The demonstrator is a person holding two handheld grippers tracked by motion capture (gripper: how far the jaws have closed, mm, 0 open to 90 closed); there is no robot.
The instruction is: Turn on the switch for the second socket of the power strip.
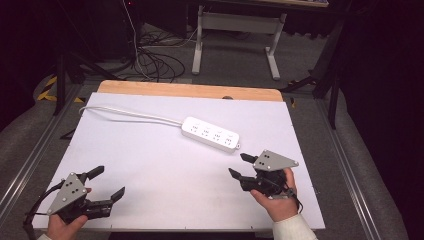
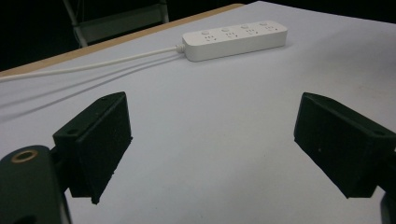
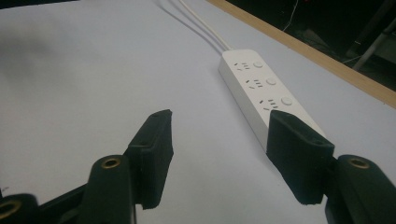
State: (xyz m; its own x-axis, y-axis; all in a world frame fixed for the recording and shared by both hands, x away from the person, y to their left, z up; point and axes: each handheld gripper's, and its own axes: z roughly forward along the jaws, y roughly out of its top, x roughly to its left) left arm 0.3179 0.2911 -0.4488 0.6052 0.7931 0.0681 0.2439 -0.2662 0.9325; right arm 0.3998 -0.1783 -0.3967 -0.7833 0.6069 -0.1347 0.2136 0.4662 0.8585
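Note:
A white power strip with several sockets and buttons lies on the white table top, a little right of centre. Its white cable runs off to the far left corner. My left gripper rests near the front left corner, held in a hand, jaws wide open and empty. It looks toward the power strip far ahead. My right gripper is at the front right, open and empty, just short of the strip's near end. In the right gripper view the strip lies partly behind the right jaw.
A wooden strip borders the table's far edge. Beyond it on the floor are tangled cables and a white table frame. Metal rails run along both sides of the table.

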